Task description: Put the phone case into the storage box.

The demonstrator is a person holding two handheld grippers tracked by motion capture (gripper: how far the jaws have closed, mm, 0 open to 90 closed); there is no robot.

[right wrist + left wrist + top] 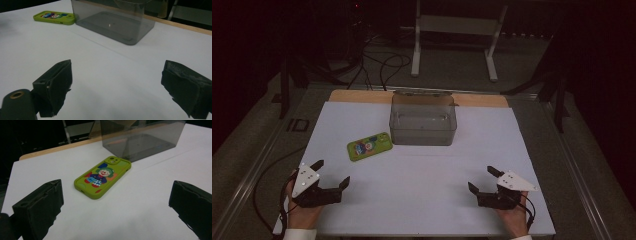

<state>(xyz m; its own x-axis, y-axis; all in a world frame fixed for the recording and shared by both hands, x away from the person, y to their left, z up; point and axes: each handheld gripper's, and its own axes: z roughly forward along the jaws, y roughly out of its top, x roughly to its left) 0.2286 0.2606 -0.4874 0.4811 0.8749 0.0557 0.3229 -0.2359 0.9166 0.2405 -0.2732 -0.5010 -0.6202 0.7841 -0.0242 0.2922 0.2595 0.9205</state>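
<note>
I hold my left gripper [331, 172] low over the near left part of the white sheet [422, 200], its jaws spread wide with nothing between them; my right gripper [482, 179] sits at the near right, well apart from it, jaws just as wide and bare. The phone [369, 146] — green case, a cartoon clown printed on its back — lies flat on the sheet ahead of my left gripper, apart from it, and just left of the grey box [423, 121], near its front corner; whether the two touch I cannot tell. In the left gripper view the phone [103, 177] lies whole between my jaws but farther out, camera end toward the box [142, 140], whose top is cut off by the edge of the view. In the right gripper view the phone [54, 17] is a thin green strip far off, its print too small to read, and the box [112, 21] is again cropped above. The box is see-through and smoky; its far wall rises like a flap in the high view, dim against the dark room behind. My hands are cut off at the bottom edge there.
</note>
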